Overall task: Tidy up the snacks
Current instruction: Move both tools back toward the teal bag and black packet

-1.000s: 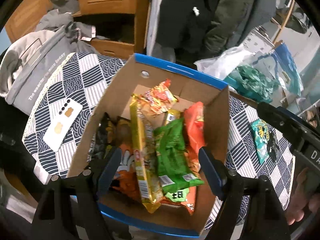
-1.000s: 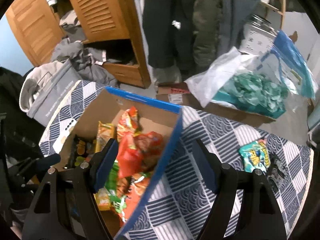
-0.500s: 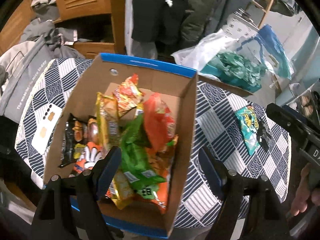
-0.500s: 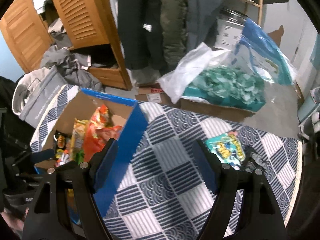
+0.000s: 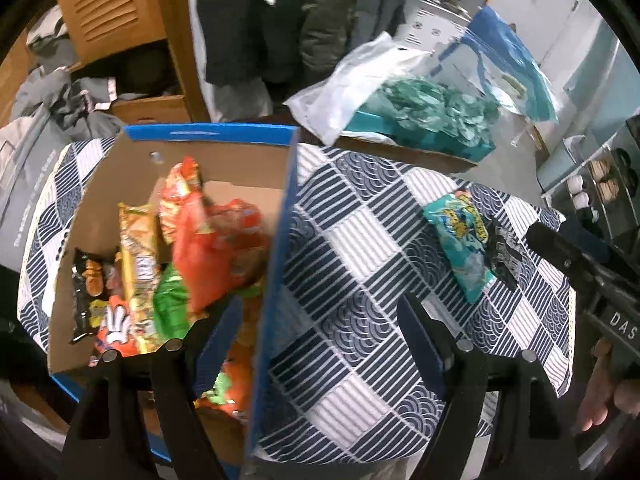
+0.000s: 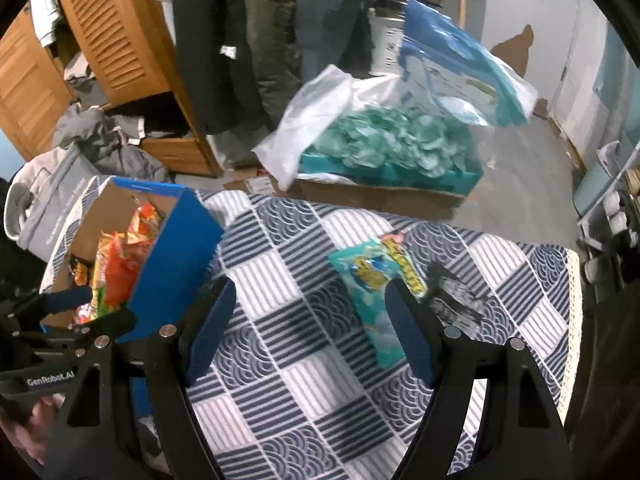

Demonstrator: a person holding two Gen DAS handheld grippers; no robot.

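Note:
A blue-rimmed cardboard box [image 5: 208, 136] [image 6: 172, 256] holds several snack packets in orange, green, yellow and black. It stands on the left of a table with a navy-and-white patterned cloth [image 5: 352, 264] [image 6: 304, 360]. A teal snack packet [image 5: 460, 240] [image 6: 368, 280] and a small black packet [image 5: 504, 256] [image 6: 456, 300] lie on the cloth at the right. My left gripper [image 5: 320, 344] is open and empty, straddling the box's right wall. My right gripper [image 6: 308, 328] is open and empty above the cloth, its right finger close to the teal packet.
Behind the table stand a box of teal items under a white plastic bag [image 6: 384, 148], a blue bag [image 6: 456, 76], hanging clothes and a wooden wardrobe [image 6: 112, 32]. A grey bag [image 6: 44, 204] lies at the left. The right gripper's body [image 5: 592, 284] shows at the left view's right edge.
Both grippers have swung to the right. The box has slid left in both views, and the teal and black packets are now nearer the right gripper's fingers. Both stay open.

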